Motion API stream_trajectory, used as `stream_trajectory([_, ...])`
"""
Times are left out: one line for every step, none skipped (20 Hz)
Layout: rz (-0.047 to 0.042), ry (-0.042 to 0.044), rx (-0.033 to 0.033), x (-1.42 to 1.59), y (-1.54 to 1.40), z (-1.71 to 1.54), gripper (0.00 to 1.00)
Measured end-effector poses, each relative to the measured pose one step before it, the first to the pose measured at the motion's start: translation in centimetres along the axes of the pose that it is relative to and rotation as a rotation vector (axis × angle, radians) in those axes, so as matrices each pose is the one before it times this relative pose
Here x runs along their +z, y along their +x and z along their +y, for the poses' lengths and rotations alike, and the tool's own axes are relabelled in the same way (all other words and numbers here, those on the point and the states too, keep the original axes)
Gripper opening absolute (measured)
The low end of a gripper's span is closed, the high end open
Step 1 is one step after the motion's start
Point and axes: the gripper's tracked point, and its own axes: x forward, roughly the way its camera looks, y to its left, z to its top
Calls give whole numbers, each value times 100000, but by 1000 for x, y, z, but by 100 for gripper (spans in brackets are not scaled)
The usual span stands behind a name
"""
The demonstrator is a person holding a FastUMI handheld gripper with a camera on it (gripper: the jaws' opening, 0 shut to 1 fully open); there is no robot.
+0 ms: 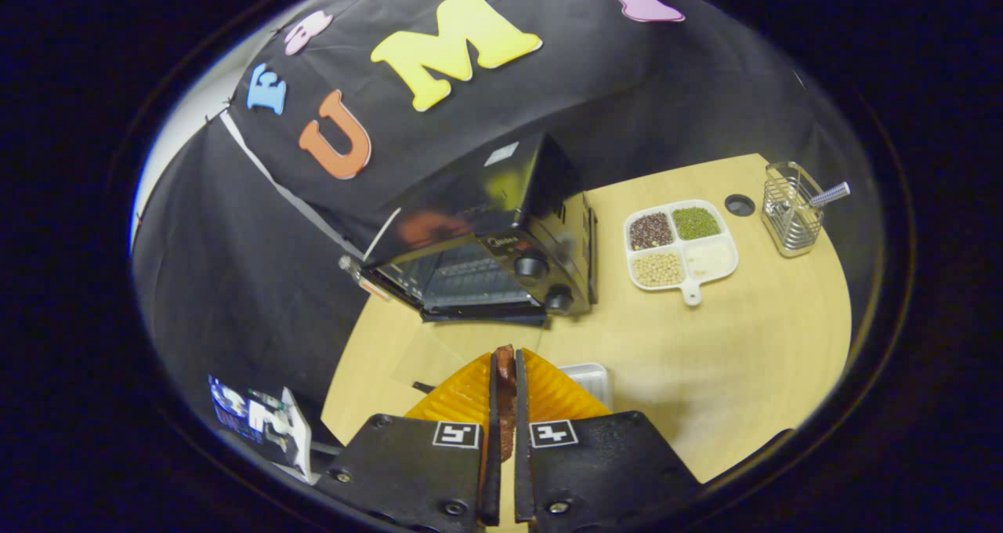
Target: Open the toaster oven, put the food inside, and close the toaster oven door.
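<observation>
Beans and grains fill the four sections of the white divided tray (680, 244); beside it, a wire holder (791, 208) keeps one utensil. The gripper (504, 360) is nearly closed, its fingers pinching a thin reddish-brown food piece (505, 384). The toaster oven (486, 239) stands beyond the fingers, its door hard to make out. A white dish (589, 378) shows partly behind the fingers.

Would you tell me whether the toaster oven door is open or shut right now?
Open: the toaster oven door is folded down flat, baring the rack. The gripper is shut on the food.
</observation>
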Motion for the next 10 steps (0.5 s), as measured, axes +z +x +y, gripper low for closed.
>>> stream_trajectory([-2630,2791,896,145,339,883,10])
stream_trajectory([-2837,3428,1010,18,532,905,10])
stream_trajectory([-2884,5267,1812,-64,795,1050,10])
stream_trajectory([-2609,4974,1383,-175,641,738,10])
stream_trajectory([-3125,4832,1628,-197,793,559,10])
stream_trajectory([-4157,5514,1273,-261,955,521,10])
stream_trajectory([-3355,4525,1004,-202,921,237,10])
stream_trajectory([-4101,5619,1637,-375,953,330,10])
stream_trajectory([-4152,5496,1676,-207,893,275,10])
stream_trajectory([-3777,4780,1617,-190,1106,131,10])
